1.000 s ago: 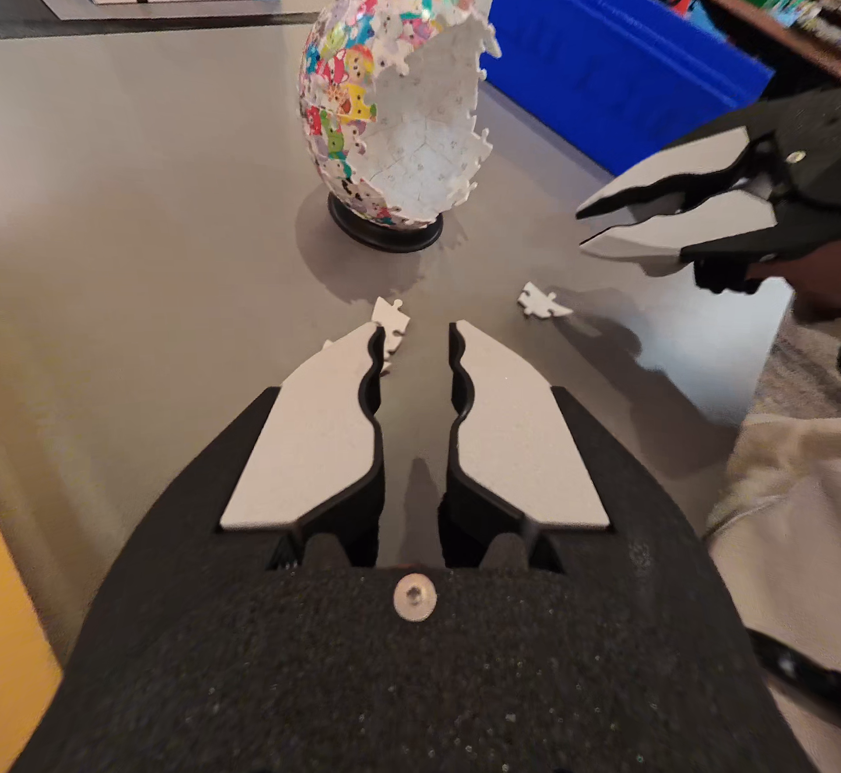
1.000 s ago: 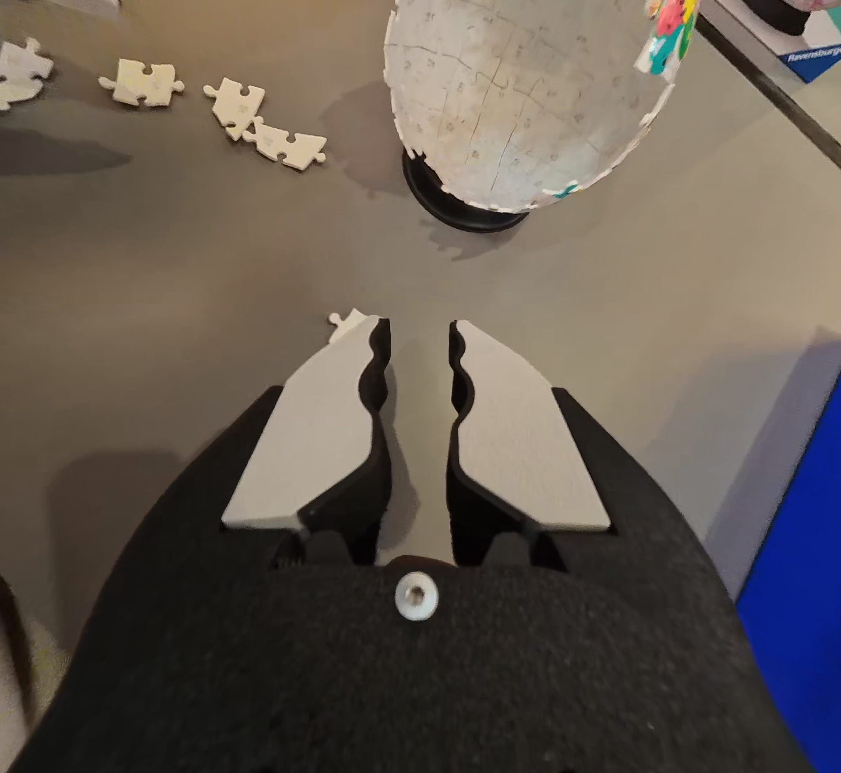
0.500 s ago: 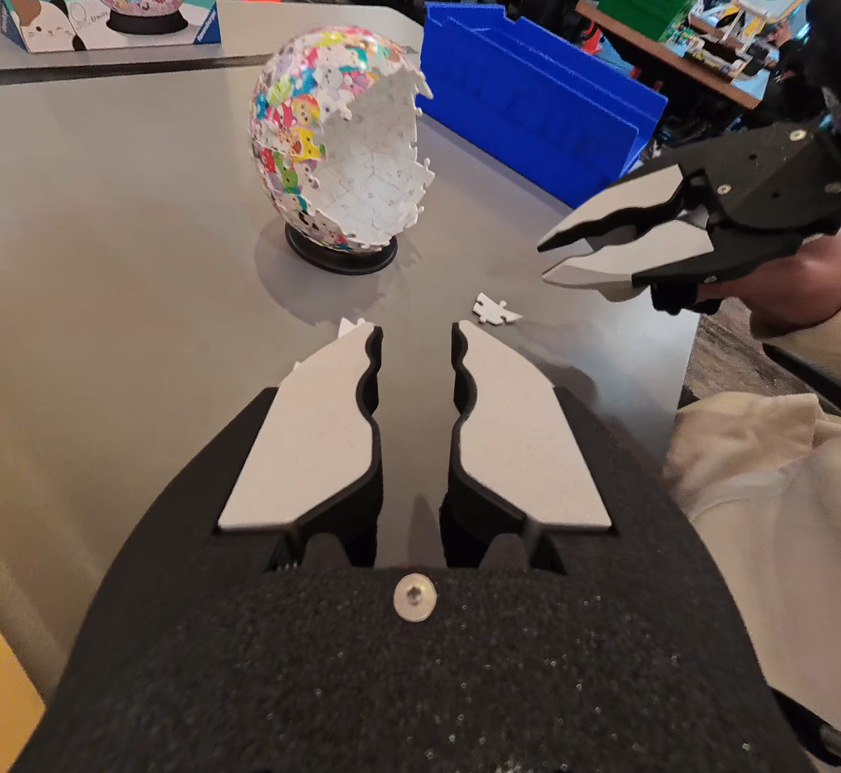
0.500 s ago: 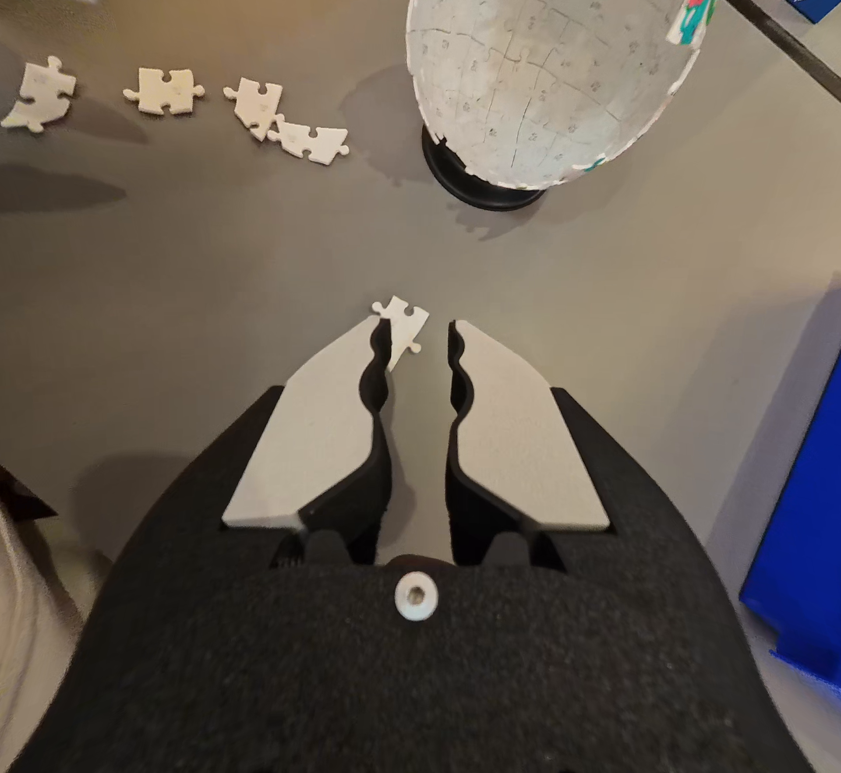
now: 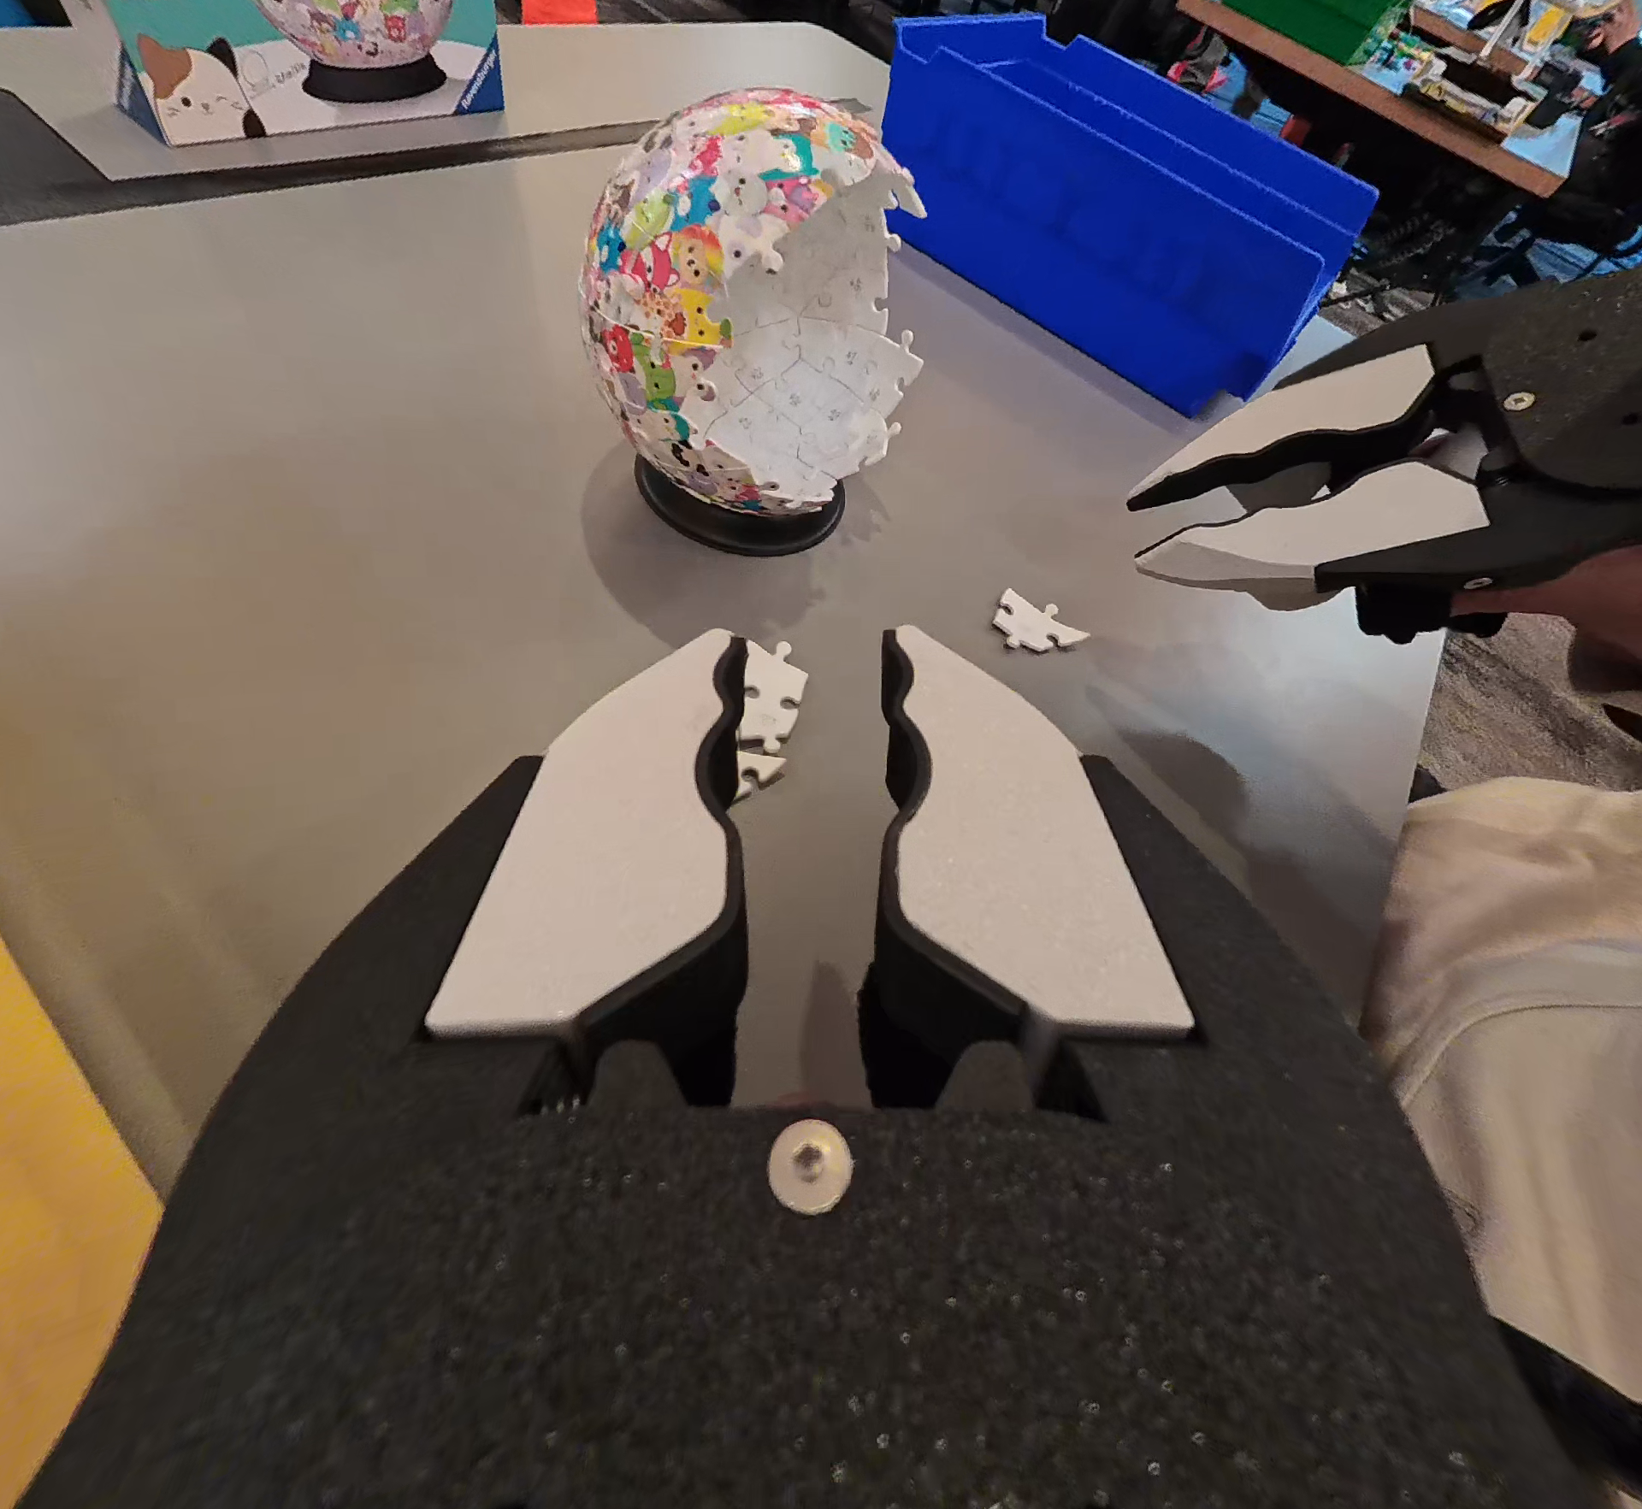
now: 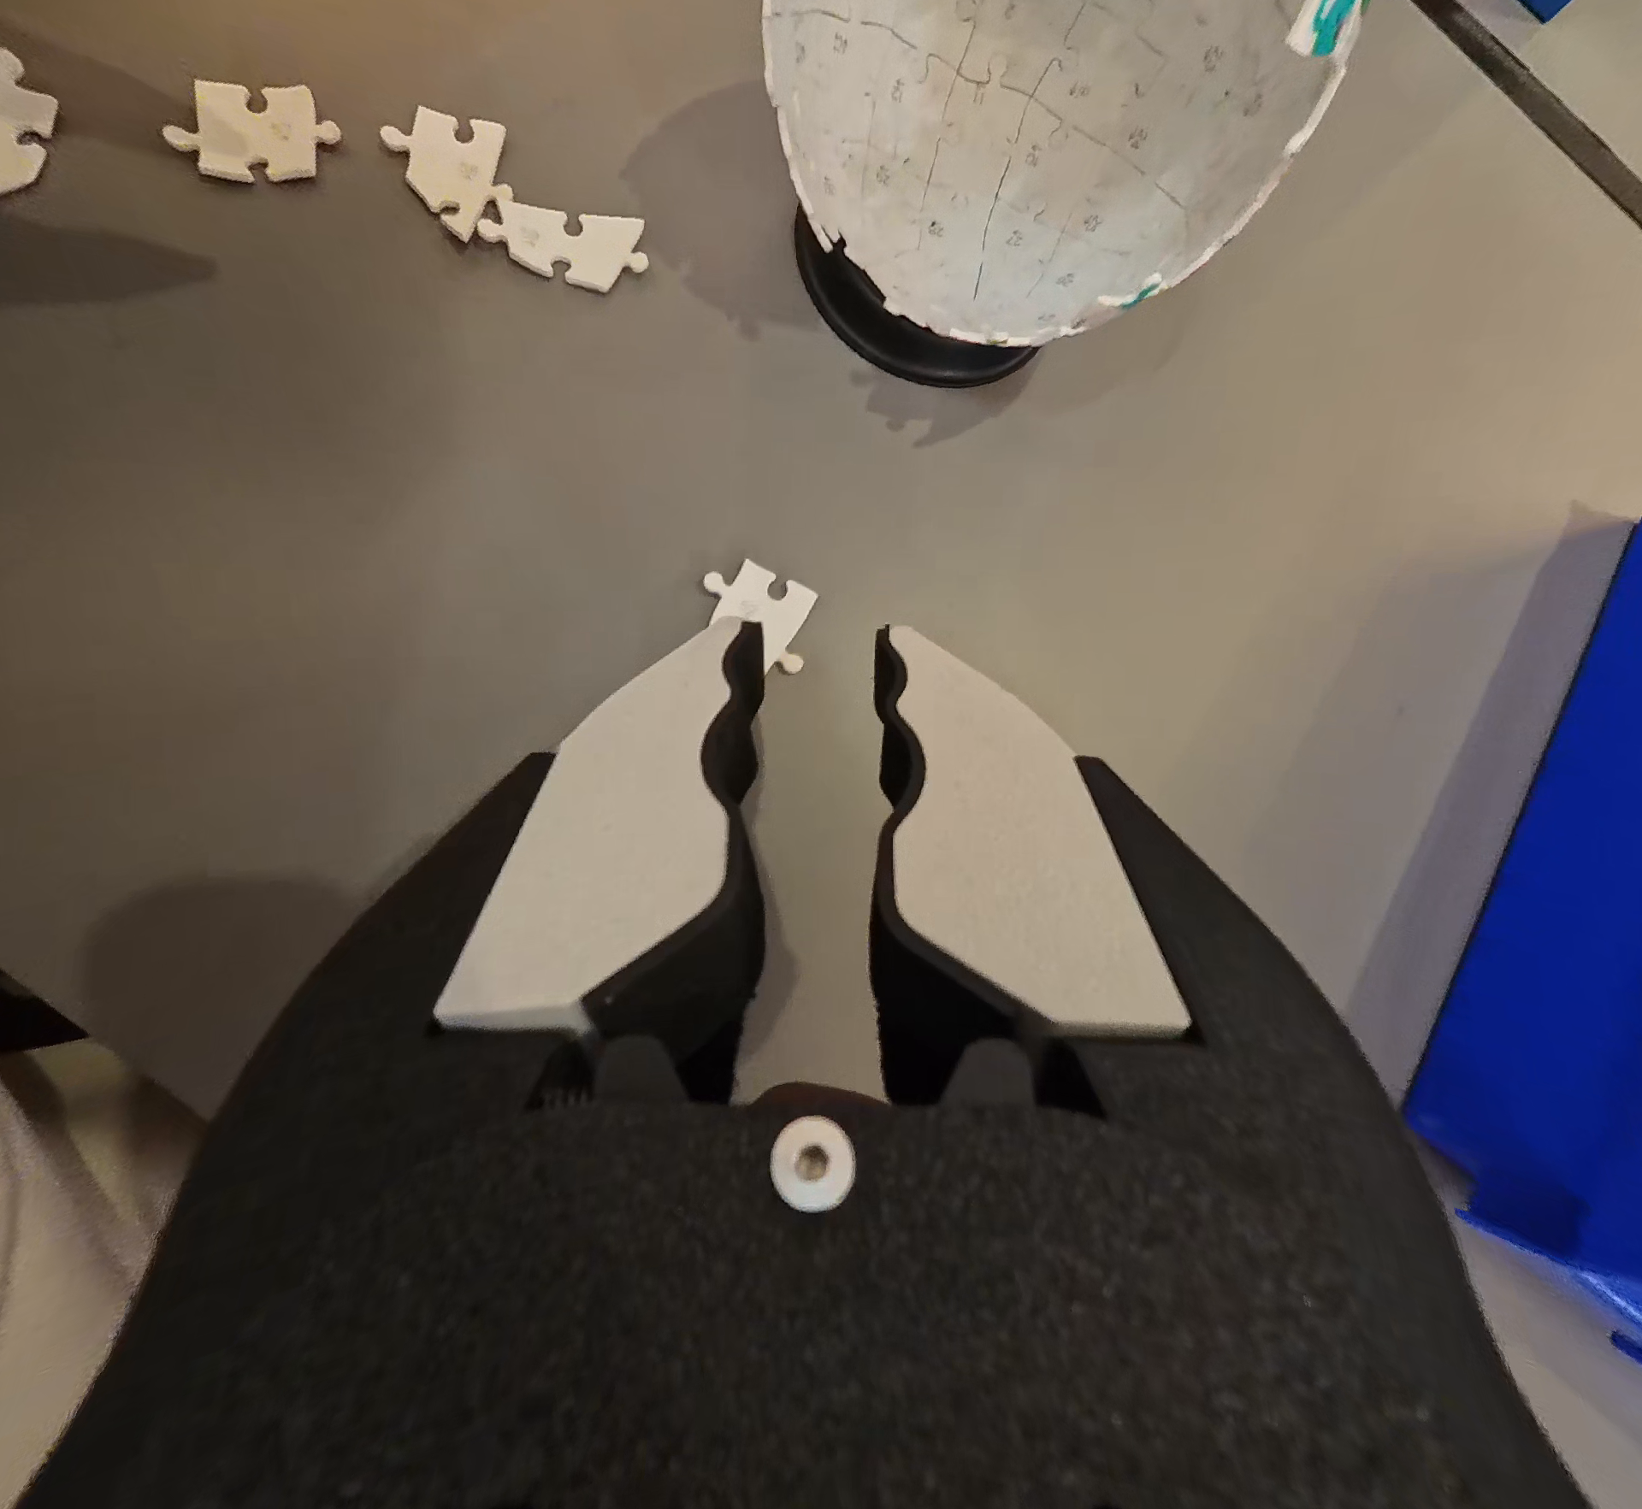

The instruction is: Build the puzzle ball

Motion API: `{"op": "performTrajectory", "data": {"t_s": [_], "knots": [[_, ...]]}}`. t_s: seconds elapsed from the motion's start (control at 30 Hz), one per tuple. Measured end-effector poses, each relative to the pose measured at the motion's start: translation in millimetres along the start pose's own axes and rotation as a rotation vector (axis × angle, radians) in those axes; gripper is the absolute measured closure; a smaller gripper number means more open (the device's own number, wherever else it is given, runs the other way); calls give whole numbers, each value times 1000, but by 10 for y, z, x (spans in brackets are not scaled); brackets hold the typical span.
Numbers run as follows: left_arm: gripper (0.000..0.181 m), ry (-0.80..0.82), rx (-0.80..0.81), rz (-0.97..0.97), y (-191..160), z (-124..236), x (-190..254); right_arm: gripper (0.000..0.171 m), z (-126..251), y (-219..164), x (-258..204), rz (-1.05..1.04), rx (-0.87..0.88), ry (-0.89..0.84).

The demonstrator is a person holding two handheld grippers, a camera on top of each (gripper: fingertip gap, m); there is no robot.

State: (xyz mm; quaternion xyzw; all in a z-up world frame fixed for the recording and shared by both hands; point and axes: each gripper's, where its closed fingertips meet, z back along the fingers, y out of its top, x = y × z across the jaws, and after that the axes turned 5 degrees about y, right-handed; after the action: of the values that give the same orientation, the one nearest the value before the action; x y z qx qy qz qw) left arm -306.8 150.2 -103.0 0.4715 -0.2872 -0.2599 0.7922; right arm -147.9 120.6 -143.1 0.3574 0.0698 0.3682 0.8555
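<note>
Jaws of both grippers stand spread, pinching nothing. On the left gripper (image 5: 810, 649) they hang above the grey worktop (image 5: 311, 489), with two touching loose pieces (image 5: 771, 707) showing in the gap beside its left finger. On the right gripper (image 6: 819, 631) the left fingertip overlaps a single piece (image 6: 764, 600) lying just ahead of it. The ball (image 5: 737, 303), half built with its white inside open to the right, sits upright on a black stand (image 5: 737, 520) beyond both grippers, well apart from either. Further pieces (image 6: 258, 131) lie in a row to the far left in the right wrist view. A blue bin (image 5: 1119, 223) stands right of the ball, and a puzzle box (image 5: 302, 1) at the far left.

Against half a second ago, the left gripper sits farther back, baring more of the touching pieces, and the single piece now lies farther out past the right gripper's tip.
</note>
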Motion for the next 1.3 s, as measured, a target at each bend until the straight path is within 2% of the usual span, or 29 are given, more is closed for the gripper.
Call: {"op": "performTrajectory", "data": {"t_s": [0.6, 0.73, 0.83, 1.0, 1.2, 1.3], "knots": [[152, -10, -7, 3, -20, 28, -23, 148, -54, -20, -82, 47, -38, -8], [152, 32, -14, -18, -13, 33, -65, 148, -37, -28, -94, 37, -25, 0], [152, 125, -67, -80, -78, 40, -138, 147, -6, 9, -140, 37, 23, 36], [152, 228, -217, -193, -395, 83, -128, 147, -2, 20, -197, 48, 128, 152], [152, 268, -233, -156, -482, 250, -58, 147, 59, -37, -227, 126, 184, 267], [152, 240, -233, -124, -430, 105, 33, 147, 98, -31, -258, 129, 217, 342]]}}
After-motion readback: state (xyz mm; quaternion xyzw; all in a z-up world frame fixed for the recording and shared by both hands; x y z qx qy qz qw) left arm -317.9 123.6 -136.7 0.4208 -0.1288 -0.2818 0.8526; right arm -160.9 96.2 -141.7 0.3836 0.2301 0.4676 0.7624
